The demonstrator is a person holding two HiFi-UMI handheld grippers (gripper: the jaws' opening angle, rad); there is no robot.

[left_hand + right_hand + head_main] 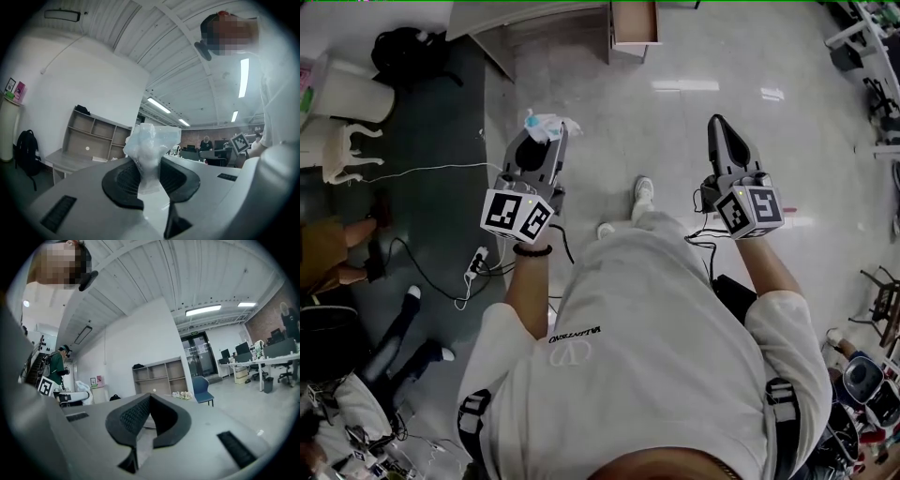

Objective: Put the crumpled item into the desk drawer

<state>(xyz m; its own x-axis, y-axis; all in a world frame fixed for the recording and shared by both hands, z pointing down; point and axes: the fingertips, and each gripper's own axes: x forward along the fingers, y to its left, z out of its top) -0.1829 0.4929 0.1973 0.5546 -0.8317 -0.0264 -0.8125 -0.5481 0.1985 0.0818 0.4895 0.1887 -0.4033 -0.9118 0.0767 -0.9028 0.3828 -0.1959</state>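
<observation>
My left gripper (546,134) is held out in front of me, shut on the crumpled item (544,121), a wad of clear and pale blue plastic. In the left gripper view the crumpled item (151,151) stands up between the two dark pads (125,180), which press on its lower part. To the right my right gripper (718,126) points forward, shut with nothing in it; its pads (136,416) meet at the tip. The desk (520,21) lies ahead at the top of the head view, with an open drawer (635,25) jutting from it.
A shelf unit (96,136) stands on the desk by the white wall. A black backpack (408,52) and a white bin (347,89) are at the far left. Cables and a power strip (476,268) lie on the dark floor. A blue chair (202,387) stands further off.
</observation>
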